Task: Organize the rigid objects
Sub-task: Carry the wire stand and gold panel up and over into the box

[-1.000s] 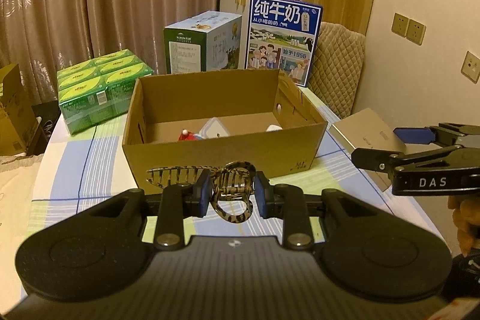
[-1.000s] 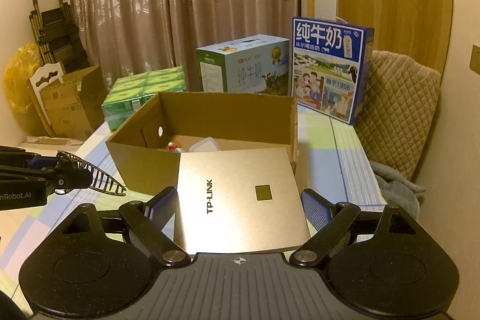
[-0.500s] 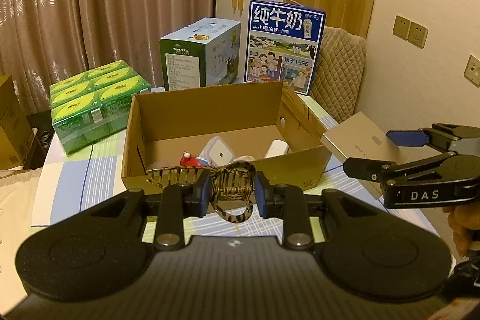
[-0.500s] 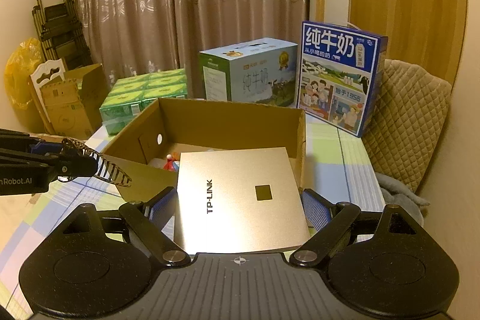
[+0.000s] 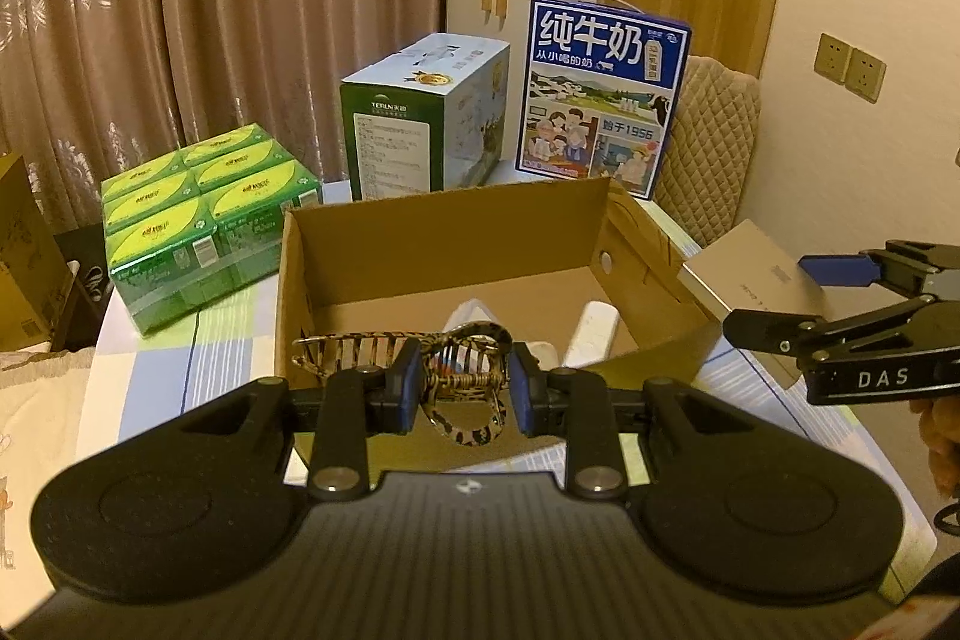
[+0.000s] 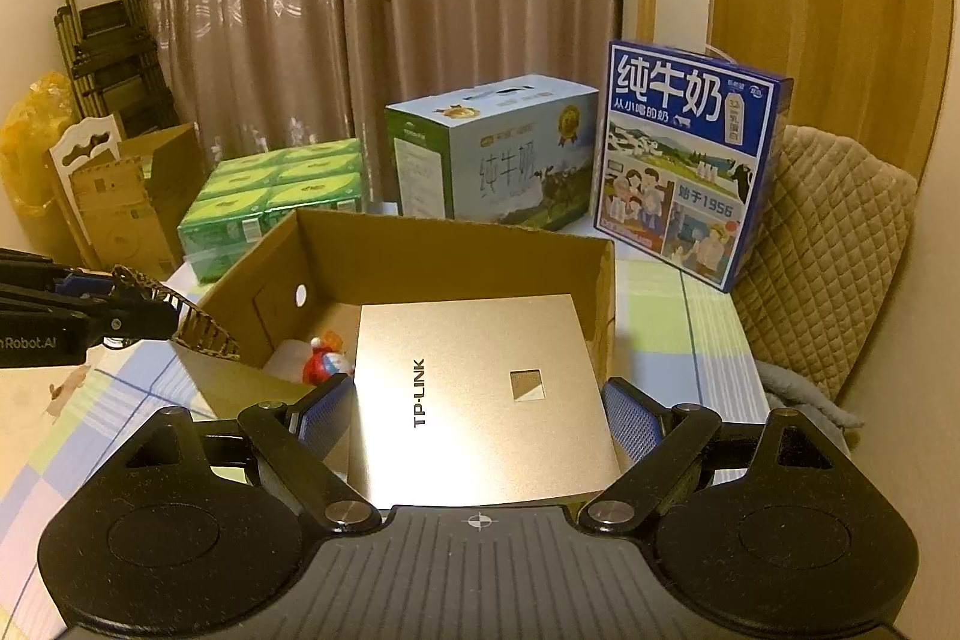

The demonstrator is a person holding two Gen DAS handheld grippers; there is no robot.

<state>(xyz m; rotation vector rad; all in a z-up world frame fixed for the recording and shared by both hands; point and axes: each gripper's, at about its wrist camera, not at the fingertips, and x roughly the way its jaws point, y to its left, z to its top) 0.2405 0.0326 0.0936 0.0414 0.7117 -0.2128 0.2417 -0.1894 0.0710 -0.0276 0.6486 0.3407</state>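
My left gripper (image 5: pixel 462 391) is shut on a leopard-print hair claw clip (image 5: pixel 462 412) and holds it above the near wall of the open cardboard box (image 5: pixel 456 232). My right gripper (image 6: pixel 477 415) is shut on a gold TP-LINK box (image 6: pixel 480 394) and holds it over the box's near right corner (image 6: pixel 603 292). Inside the cardboard box lie a white rectangular item (image 5: pixel 591 331) and a small red toy (image 6: pixel 321 367). The gold box also shows in the left wrist view (image 5: pixel 750 268), and the clip in the right wrist view (image 6: pixel 204 322).
Behind the cardboard box stand a green pack of cartons (image 5: pixel 198 220), a pale blue milk case (image 5: pixel 426 124) and a dark blue milk case (image 5: pixel 606 94). A quilted chair (image 6: pixel 822 256) is at the right. The table has a checked cloth (image 6: pixel 678 316).
Both grippers have risen and moved forward toward the cardboard box. The clip and the gold box now hang over its near rim, and more of the box's inside shows.
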